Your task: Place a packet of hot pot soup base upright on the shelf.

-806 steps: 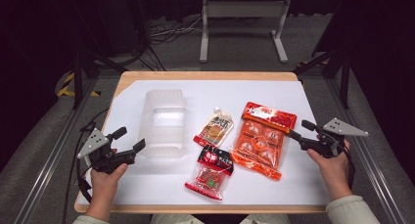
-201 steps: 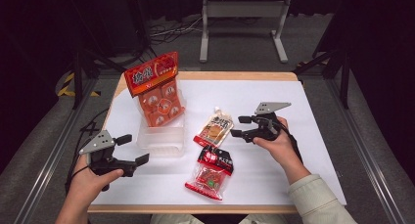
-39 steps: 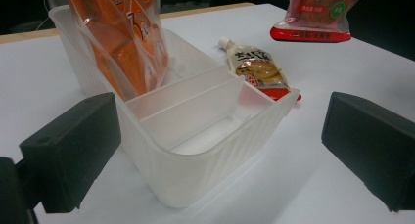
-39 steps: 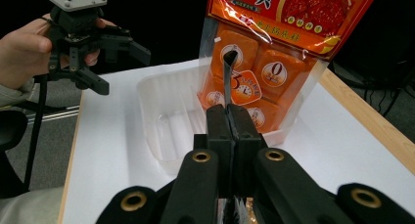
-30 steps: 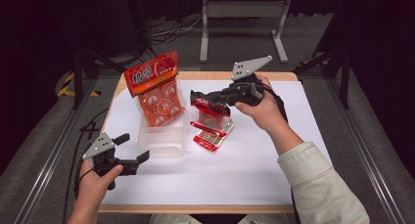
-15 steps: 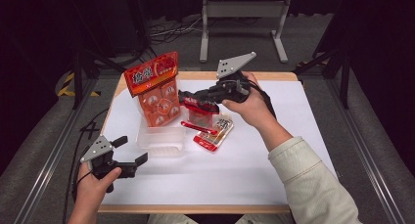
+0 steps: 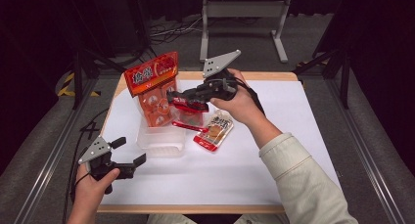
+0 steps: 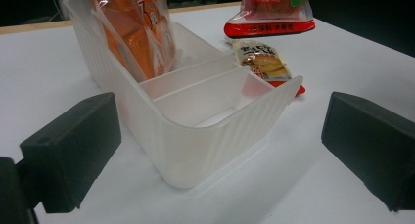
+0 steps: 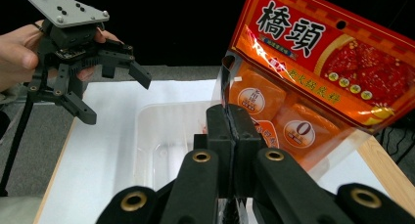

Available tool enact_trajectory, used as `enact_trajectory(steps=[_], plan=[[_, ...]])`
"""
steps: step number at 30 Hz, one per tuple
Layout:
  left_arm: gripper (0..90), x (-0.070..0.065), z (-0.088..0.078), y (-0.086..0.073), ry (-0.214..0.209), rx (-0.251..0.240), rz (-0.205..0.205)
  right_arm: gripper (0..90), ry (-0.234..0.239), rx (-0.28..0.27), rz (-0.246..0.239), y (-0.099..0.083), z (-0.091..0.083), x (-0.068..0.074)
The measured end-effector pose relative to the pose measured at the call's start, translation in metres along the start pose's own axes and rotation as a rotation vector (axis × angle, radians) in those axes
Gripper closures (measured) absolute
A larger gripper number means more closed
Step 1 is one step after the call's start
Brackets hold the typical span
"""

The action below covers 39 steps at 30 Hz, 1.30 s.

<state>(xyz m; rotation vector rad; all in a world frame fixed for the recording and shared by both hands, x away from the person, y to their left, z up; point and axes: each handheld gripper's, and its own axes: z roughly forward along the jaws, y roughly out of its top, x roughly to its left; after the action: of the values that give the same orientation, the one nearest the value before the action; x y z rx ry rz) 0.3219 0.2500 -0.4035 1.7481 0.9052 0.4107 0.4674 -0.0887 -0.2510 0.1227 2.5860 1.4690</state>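
Observation:
My right gripper (image 7: 172, 98) is shut on the top edge of a red-and-black pouch (image 7: 190, 115). The pouch hangs over the right rim of a clear plastic bin (image 7: 161, 143). Between the closed pads in the right gripper view (image 9: 227, 131) only a thin strip of the pouch shows. A large orange bag (image 7: 154, 89) stands upright in the bin's far compartment, close to the pouch. A small flat pouch (image 7: 214, 131) lies on the table right of the bin. My left gripper (image 7: 131, 150) stands open near the front left, pointing at the bin (image 8: 195, 136), nothing between its fingers.
The bin has dividers (image 8: 195, 77), and its near compartments hold nothing. White table surface (image 7: 293, 136) stretches to the right and front. A metal stand (image 7: 242, 11) and cables lie on the floor beyond the table's far edge.
My right gripper has carried the red-and-black pouch leftward, from above the small pouch to the bin's right rim beside the orange bag. The left gripper has stayed put.

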Motion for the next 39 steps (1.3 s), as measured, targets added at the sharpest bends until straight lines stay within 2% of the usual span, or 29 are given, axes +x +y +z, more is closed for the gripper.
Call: enact_trajectory(steps=[9,22,39], plan=[[2.3,0.002,0.002,0.0,-0.011,-0.002,0.0,89.9,0.019,0.002,-0.032,0.008,0.018,-0.003],[2.3,0.002,0.005,0.001,-0.019,-0.003,-0.009,89.9,0.037,0.007,-0.041,0.013,0.04,-0.006],[2.4,0.002,0.0,-0.003,-0.01,-0.005,-0.013,89.9,0.051,-0.007,-0.062,0.015,0.059,-0.007]])
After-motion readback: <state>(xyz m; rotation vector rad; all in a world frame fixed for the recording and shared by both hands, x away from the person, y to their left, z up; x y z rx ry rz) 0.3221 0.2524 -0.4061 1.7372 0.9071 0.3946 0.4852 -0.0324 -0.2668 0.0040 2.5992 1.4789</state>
